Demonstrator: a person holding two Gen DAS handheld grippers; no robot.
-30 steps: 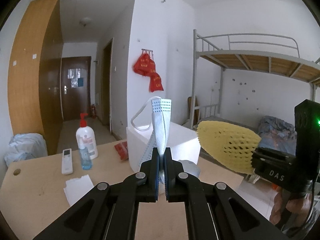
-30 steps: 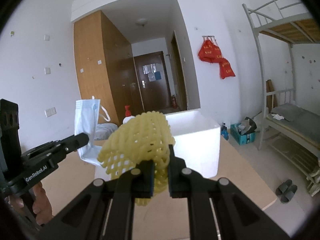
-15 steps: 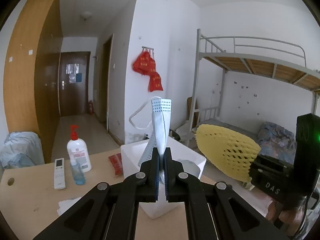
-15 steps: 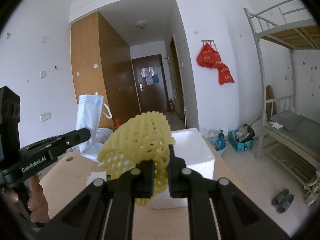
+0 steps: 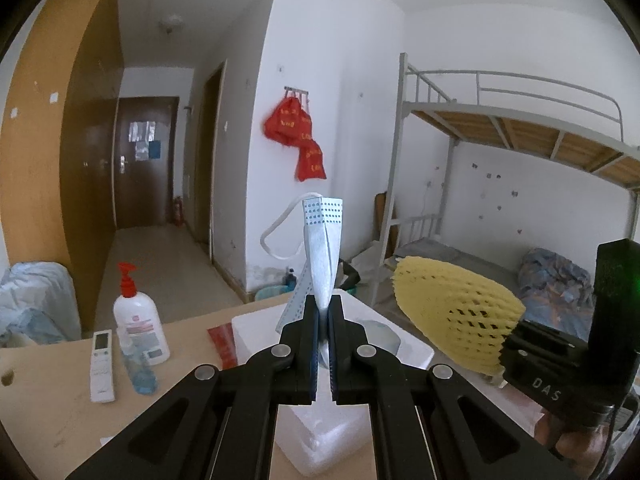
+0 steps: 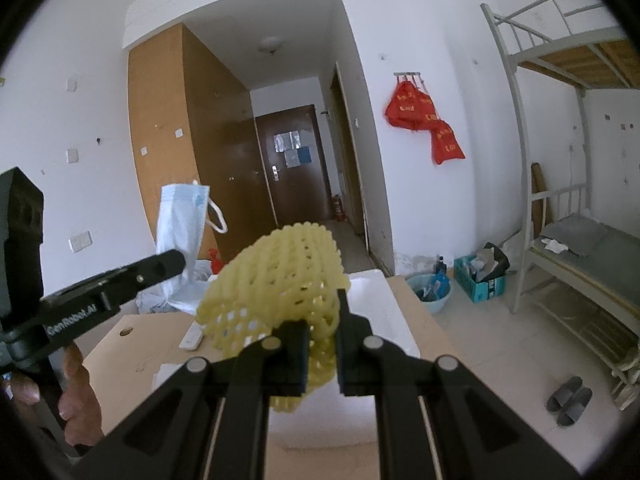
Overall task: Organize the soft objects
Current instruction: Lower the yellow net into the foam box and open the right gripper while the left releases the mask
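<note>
My left gripper is shut on a blue face mask that stands up from the jaws, above the white foam box on the wooden table. The mask also shows in the right wrist view. My right gripper is shut on a yellow foam fruit net, held over the foam box. From the left wrist view the net hangs to the right of the box. A grey-blue object lies inside the box.
On the table at the left stand a pump bottle, a small blue bottle, a white remote and a red packet. A bunk bed stands at the right; slippers lie on the floor.
Both grippers have moved closer to the foam box and higher over it, still holding the mask and the net. The box now sits lower and nearer in both views.
</note>
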